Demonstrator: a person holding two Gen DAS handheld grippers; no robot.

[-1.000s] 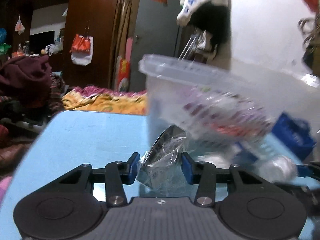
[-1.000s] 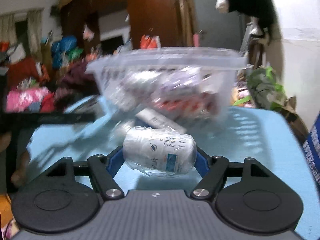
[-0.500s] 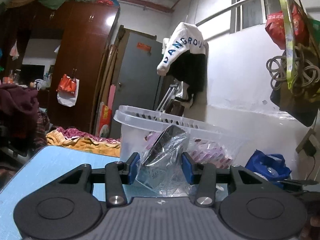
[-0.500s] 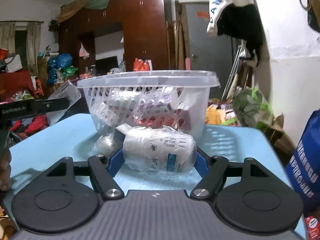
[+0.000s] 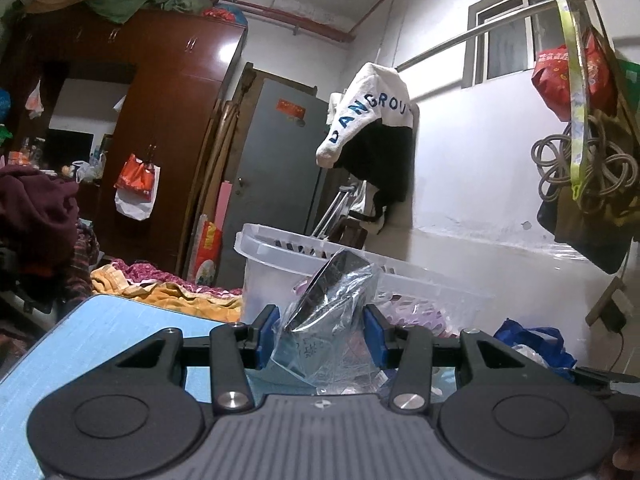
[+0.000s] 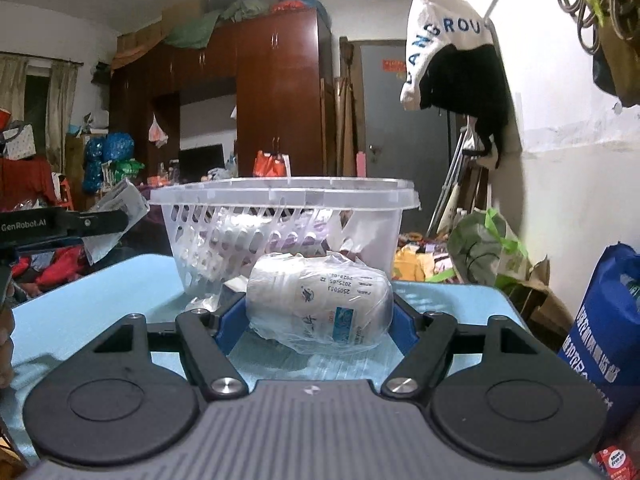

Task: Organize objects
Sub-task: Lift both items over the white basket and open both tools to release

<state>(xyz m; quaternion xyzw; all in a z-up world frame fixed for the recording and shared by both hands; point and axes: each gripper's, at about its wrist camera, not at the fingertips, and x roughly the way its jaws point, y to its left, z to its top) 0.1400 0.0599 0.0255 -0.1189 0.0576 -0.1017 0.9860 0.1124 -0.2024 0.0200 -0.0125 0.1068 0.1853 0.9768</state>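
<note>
Holding a crinkled clear packet (image 5: 326,320) with something dark and flat inside, the left tongs (image 5: 320,334) are closed on it between the blue pads (image 5: 266,330), packet tilted and sticking up above them; the right tongs (image 6: 314,316) are clamped on a white bottle in clear wrap (image 6: 320,306), lying sideways between the pads, print on its label upside down; both sets of tongs are partly closed, as far as their loads allow; a clear slotted plastic basket (image 6: 280,192) stands on the light blue tabletop (image 6: 100,296) just beyond both loads, holding packets with purple and white print, contents blurred through the slots; in the right view the left tongs (image 6: 116,216) show at far left, level with the basket rim, the packet poking out near its left side, not over the basket; in the left view the basket (image 5: 256,240) sits behind the packet; blue bag (image 6: 604,320) at right edge of the tabletop; white garment with blue letters (image 6: 444,40) hangs on the right wall; brown wardrobe (image 6: 276,92) far back.
</note>
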